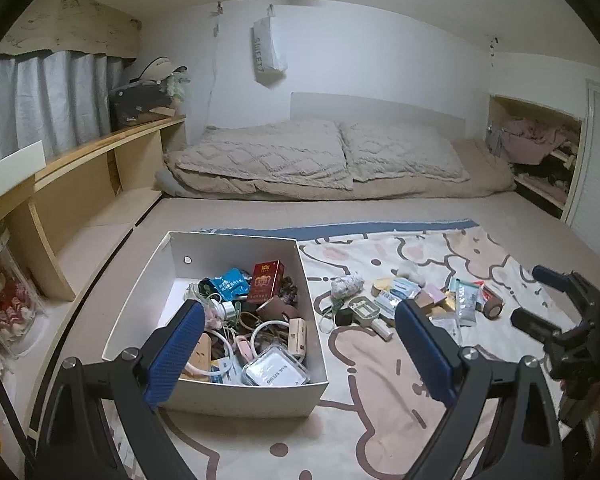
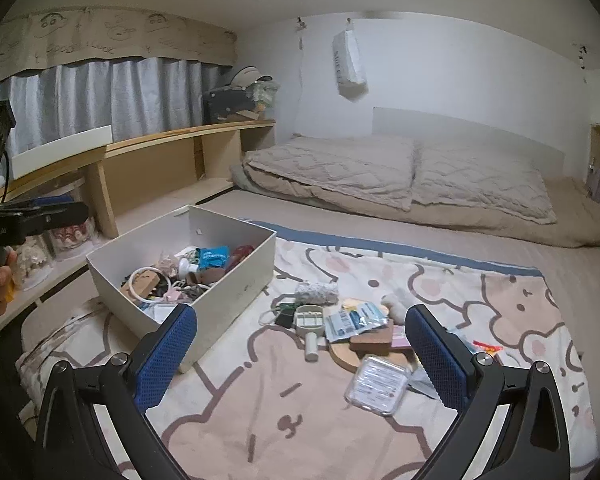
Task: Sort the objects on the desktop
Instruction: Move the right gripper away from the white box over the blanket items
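While both devices hung above the bed, the left gripper [image 1: 296, 344] stood spread wide with nothing between its blue, mesh-textured pads; it hovered over the near right part of the white box [image 1: 148, 276]; the right gripper [image 2: 300, 354] was likewise spread wide and held nothing, poised above the loose pile on the blanket [image 2: 260, 412].

The box was rectangular, of stiff white card, open at the top; it sat on the left part of the blanket and was partly filled; its contents included a red carton [image 1: 265, 281], a blue foil sachet [image 1: 230, 282], a white ring-shaped cable [image 1: 269, 330] and a clear, flat plastic case [image 1: 276, 368].

The blanket was soft fleece, cream and pink with brown cartoon outlines and a blue border; on it, right of the box, lay the unsorted items: a knitted grey roll [image 2: 317, 292], a pale green handled tool [image 2: 310, 320], blue-and-white sachets [image 2: 356, 320], a brown block [image 2: 370, 342] on a round wooden disc [image 2: 346, 358], and a second clear square case [image 2: 378, 384] nearest the right gripper.

Two quilted beige pillows [image 2: 404, 176] lay at the head of the bed; a wooden shelf [image 2: 172, 140] ran along the left wall beneath grey pleated curtains [image 2: 100, 92].
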Available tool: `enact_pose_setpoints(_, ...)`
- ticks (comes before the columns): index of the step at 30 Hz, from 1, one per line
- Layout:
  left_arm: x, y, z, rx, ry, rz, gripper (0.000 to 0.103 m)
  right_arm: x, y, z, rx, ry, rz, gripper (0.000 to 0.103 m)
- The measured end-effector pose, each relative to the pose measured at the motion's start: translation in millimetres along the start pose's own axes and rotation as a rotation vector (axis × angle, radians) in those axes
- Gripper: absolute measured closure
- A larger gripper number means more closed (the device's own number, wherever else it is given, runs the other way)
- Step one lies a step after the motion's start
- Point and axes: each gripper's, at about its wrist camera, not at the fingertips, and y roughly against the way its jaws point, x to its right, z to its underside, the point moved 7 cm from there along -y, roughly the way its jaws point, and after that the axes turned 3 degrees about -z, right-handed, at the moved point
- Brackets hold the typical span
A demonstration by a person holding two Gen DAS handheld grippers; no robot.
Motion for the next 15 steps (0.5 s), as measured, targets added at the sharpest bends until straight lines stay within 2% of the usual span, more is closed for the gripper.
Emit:
enact_pose_setpoints(9, 7.2, -6.8, 4.3, 0.0, -0.014, 0.013, 0.006, 13.7, 0.9, 16.7, -0.015, 0.028, 0.018, 0.0)
enact_pose_setpoints(15, 11.7, -12.7, 5.9, -0.004, -0.01, 0.032, 0.006, 26.9, -4.1, 25.8, -0.029, 0.002, 0.027, 0.0)
